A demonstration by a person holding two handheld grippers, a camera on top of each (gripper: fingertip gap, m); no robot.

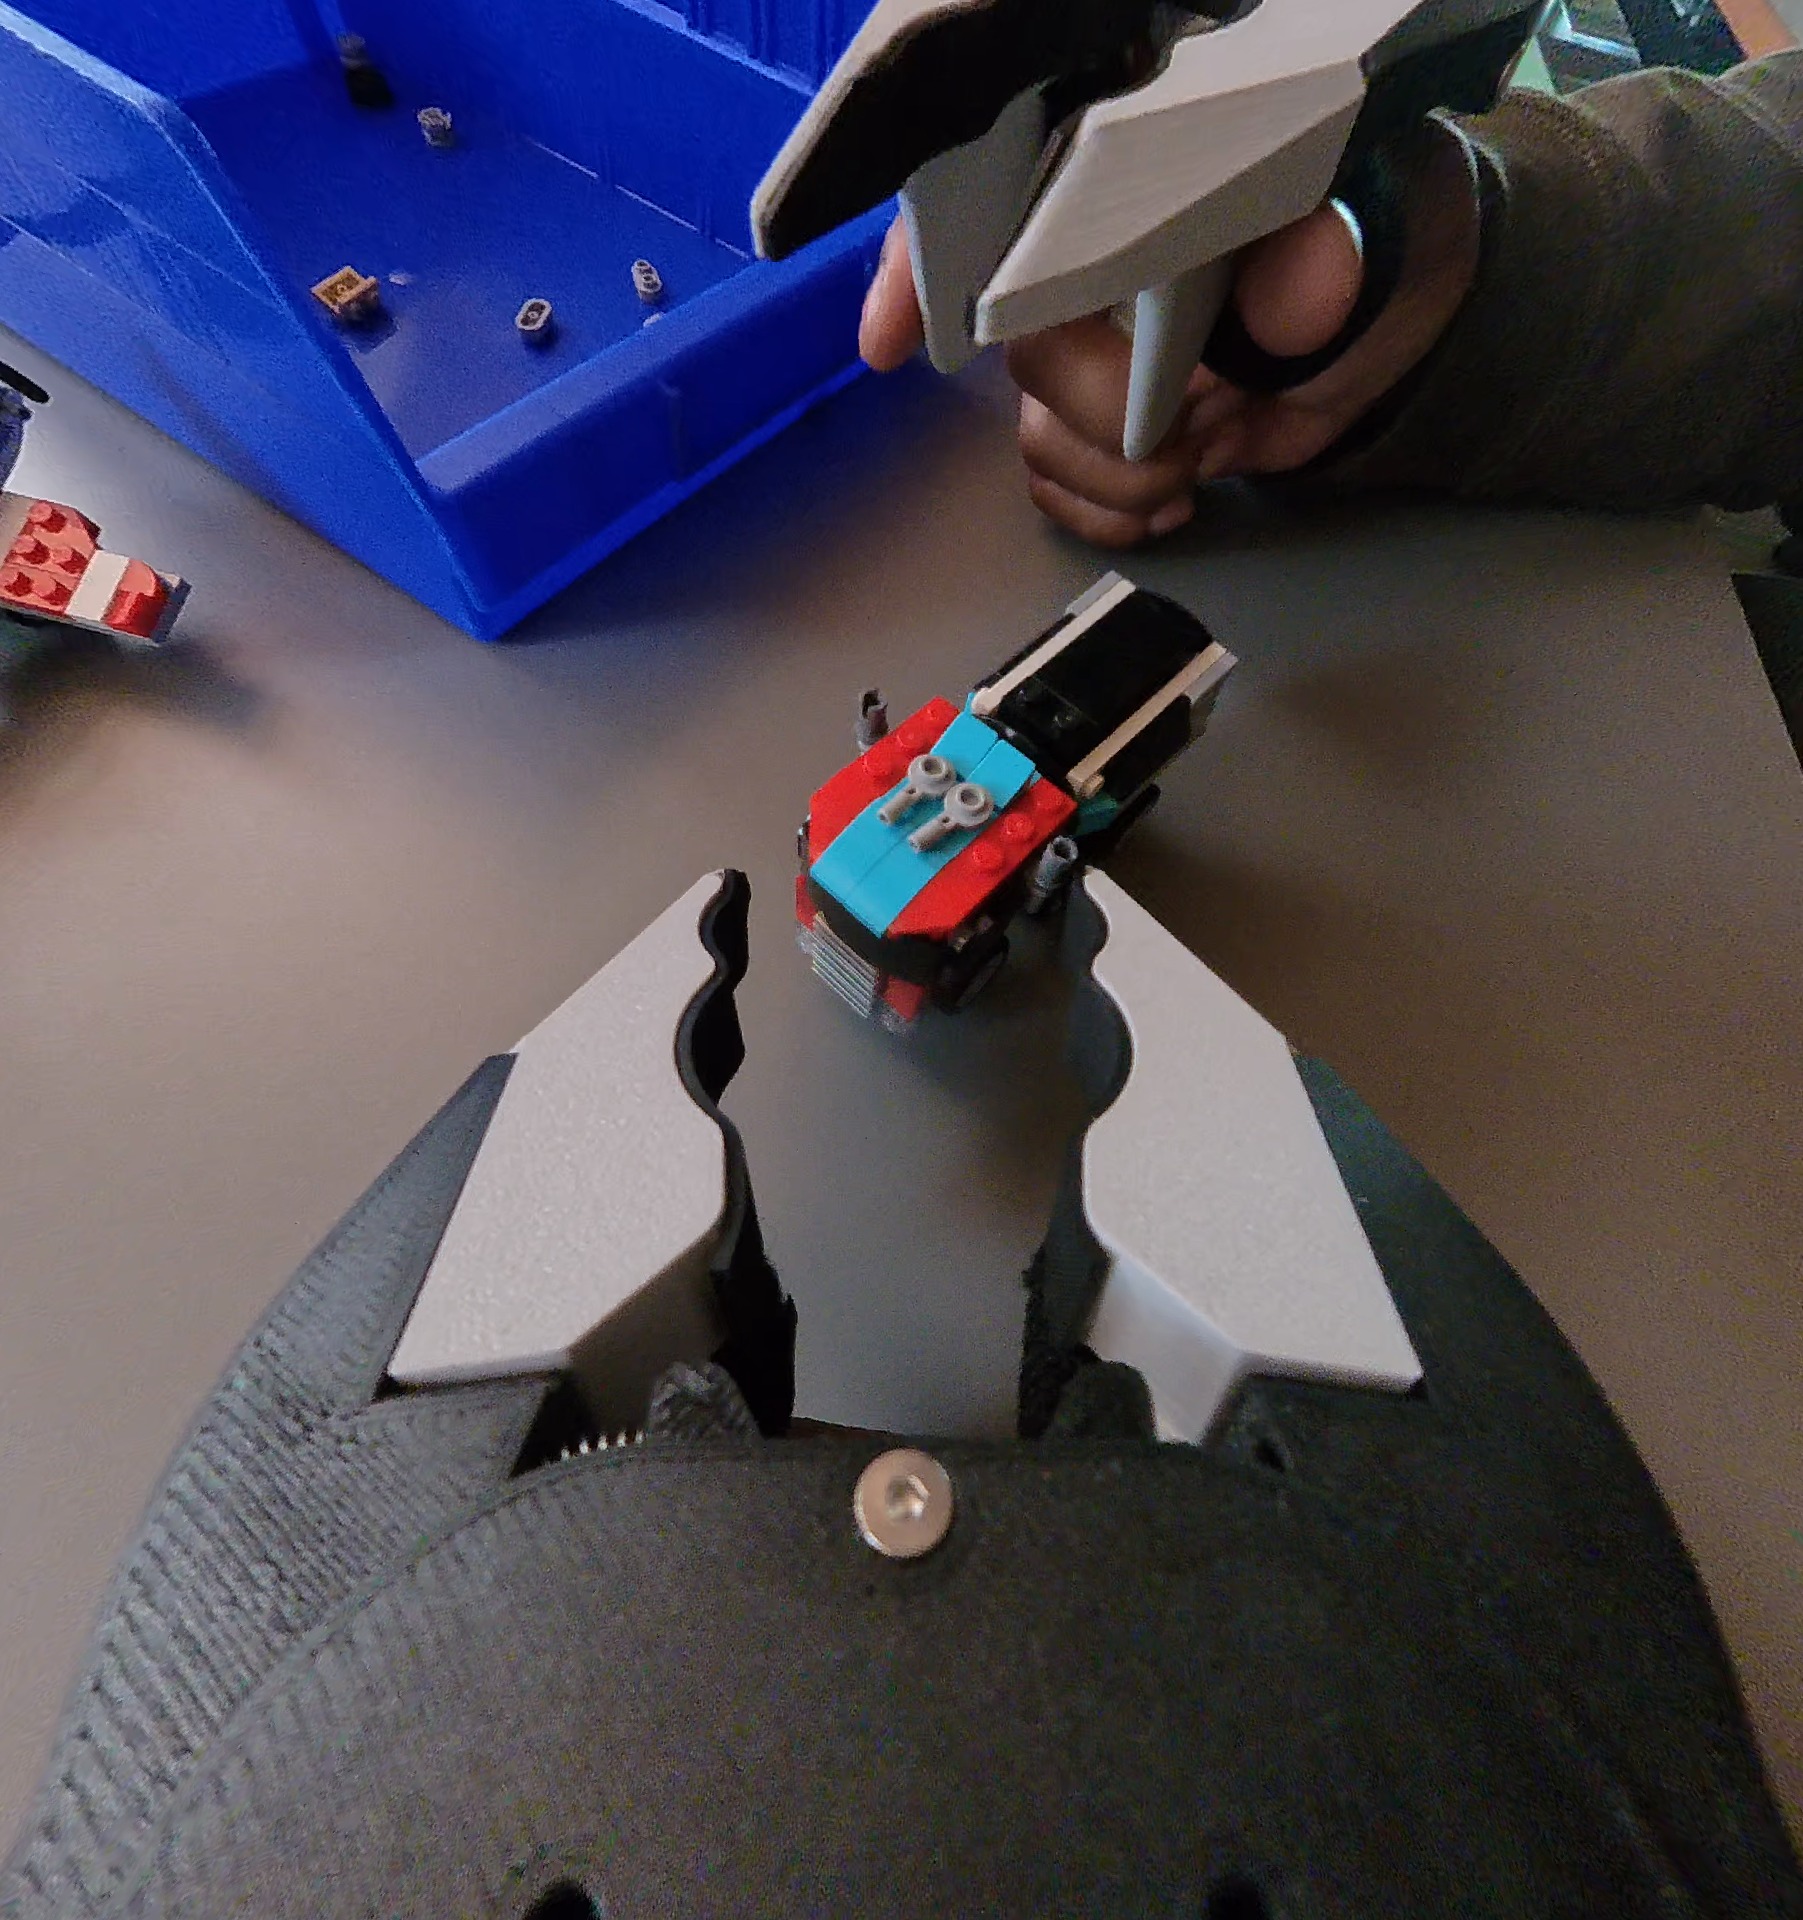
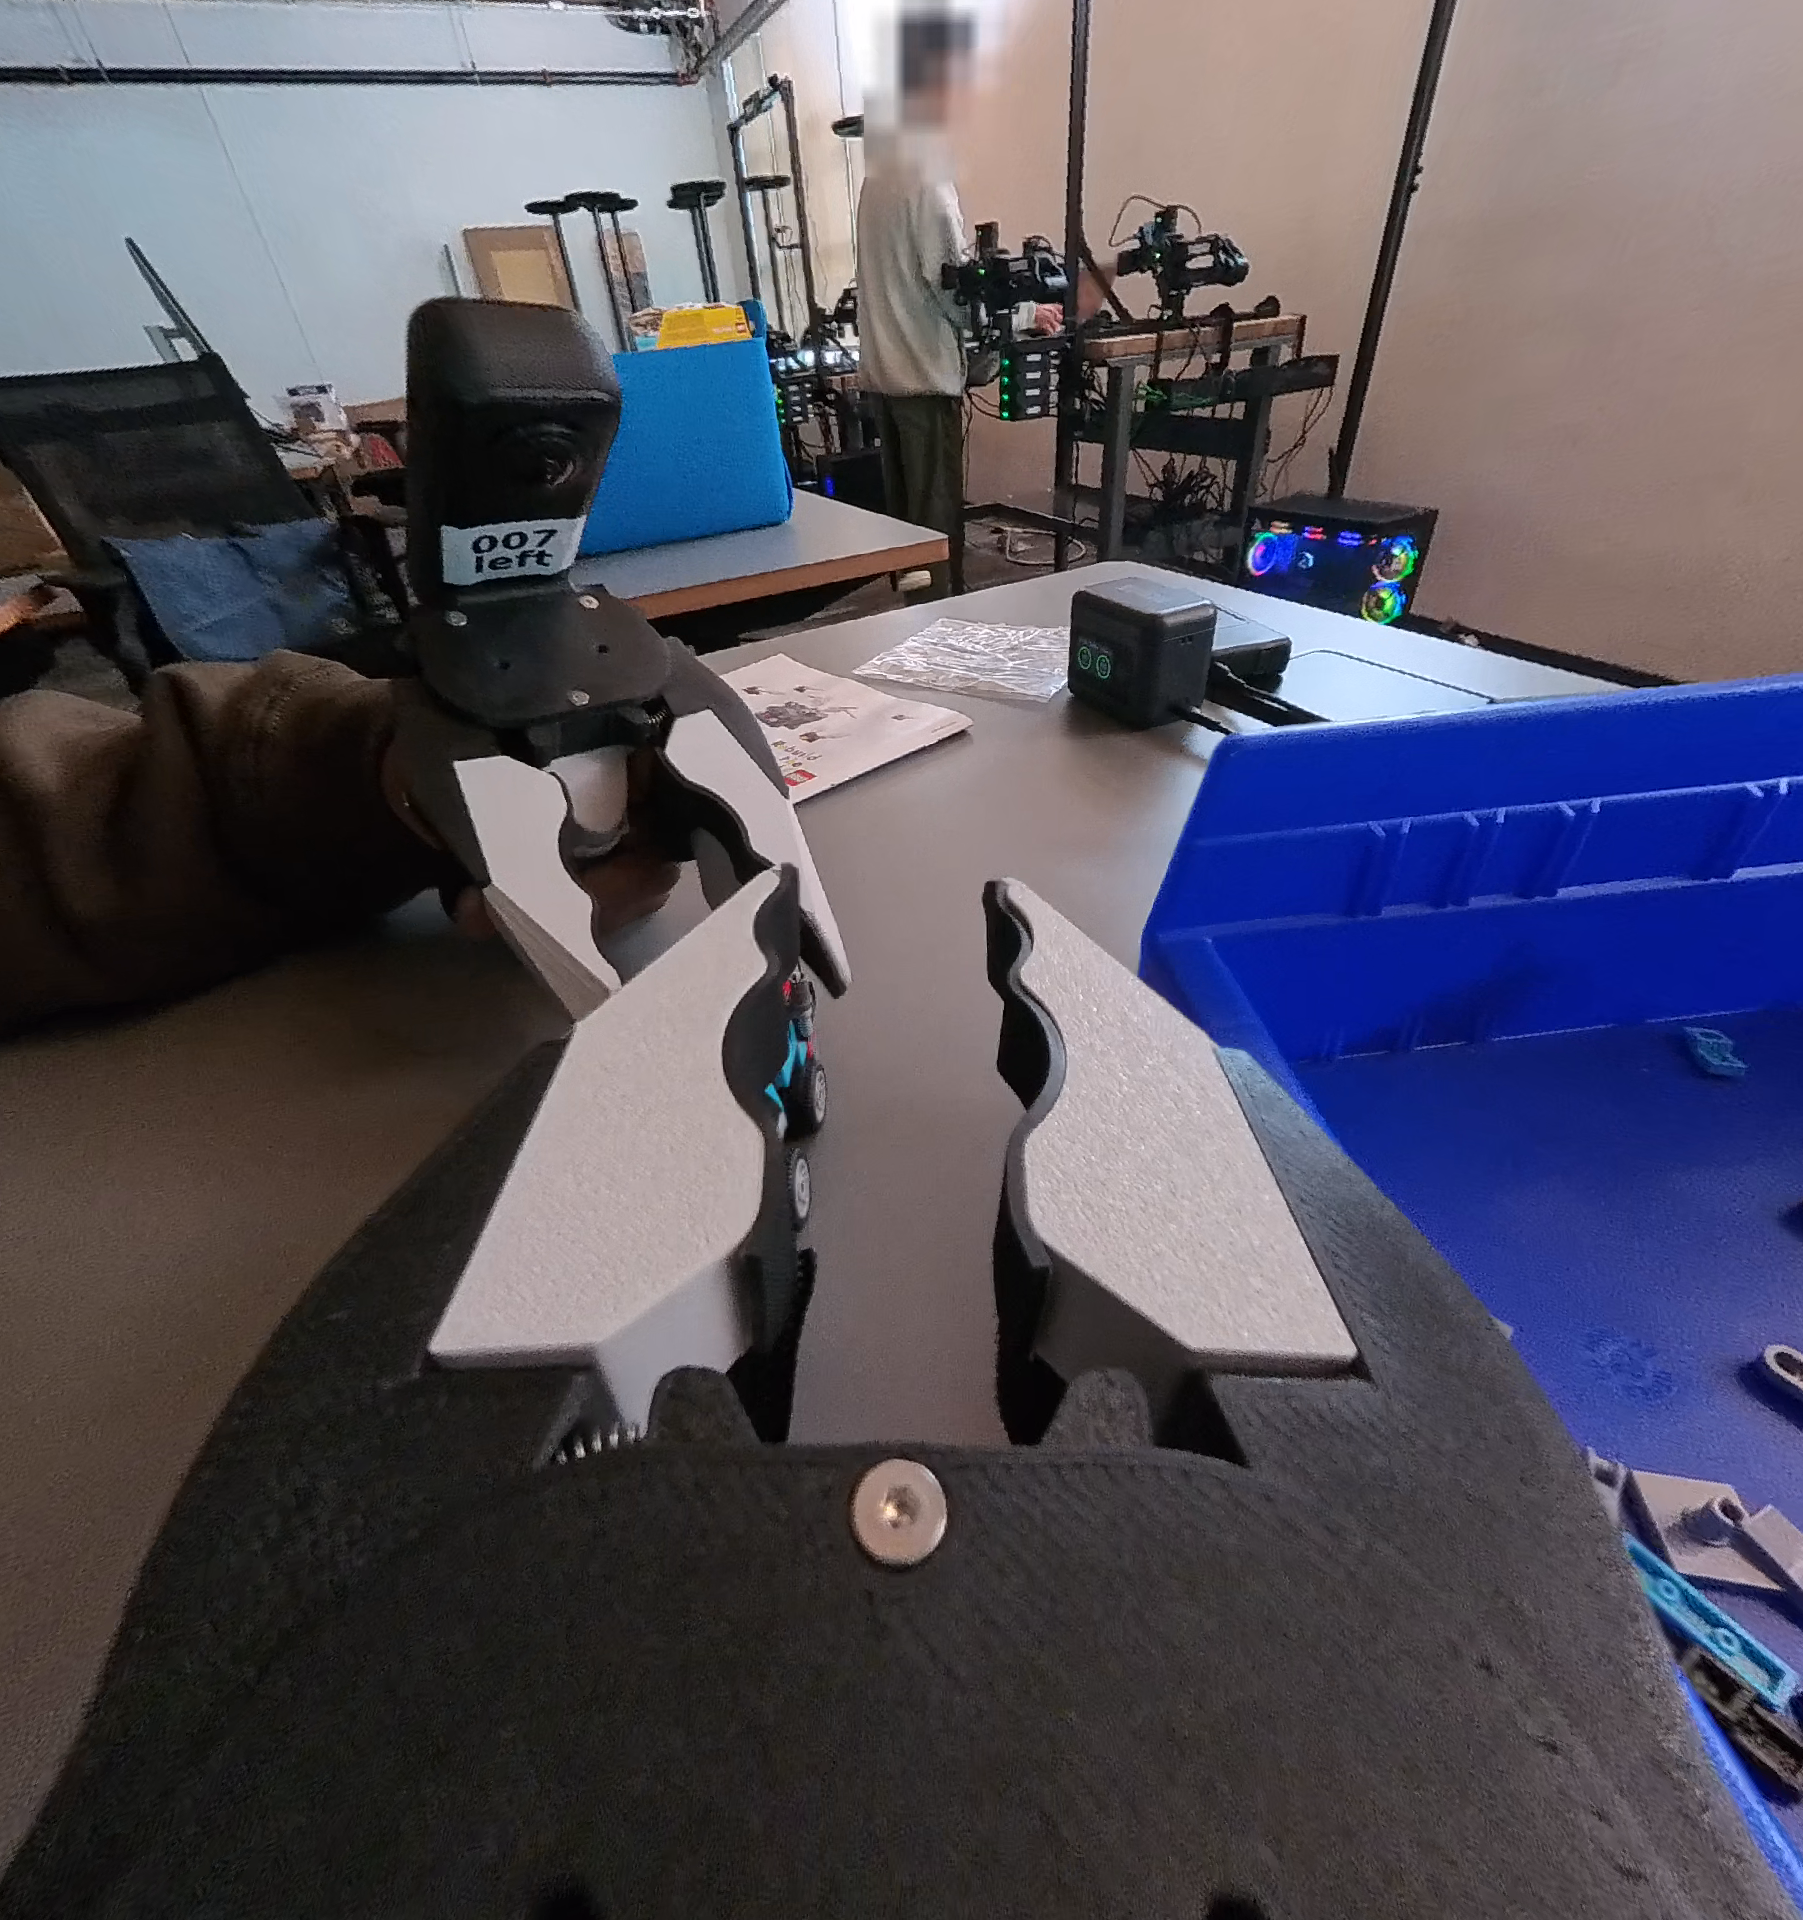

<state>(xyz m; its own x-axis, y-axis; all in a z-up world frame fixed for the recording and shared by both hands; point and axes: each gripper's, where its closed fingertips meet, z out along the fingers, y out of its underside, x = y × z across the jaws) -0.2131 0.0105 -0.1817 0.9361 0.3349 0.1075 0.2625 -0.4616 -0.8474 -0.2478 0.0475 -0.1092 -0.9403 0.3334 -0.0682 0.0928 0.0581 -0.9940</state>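
Left wrist view: the left gripper (image 1: 912, 914) has its fingers wide apart and holds nothing. A small brick-built toy truck (image 1: 980, 831) stands on the grey bench (image 1: 357, 935) at the fingertips, offset toward the right finger (image 1: 1115, 935); a grey post on the truck's side lies just beside that fingertip, contact not determinable. The left finger (image 1: 710, 935) stands clear of the truck. The truck's long axis runs from the grille, nearest the gripper, up and to the right toward its black rear section. The left gripper is the nearer of the two.

Beyond the truck, the right gripper (image 1: 855, 229) hangs above the bench in a person's hand (image 1: 1136, 416), fingers apart and bare, near the corner of a blue bin (image 1: 481, 499). The right wrist view confirms an open gap with only bench surface between its fingers, the truck partly hidden behind one of them.

The bin holds a few scattered loose pieces: small grey parts, a tan one and a dark one at the far wall. A second brick model (image 1: 55, 571), red and white, lies on the bench left of the bin.
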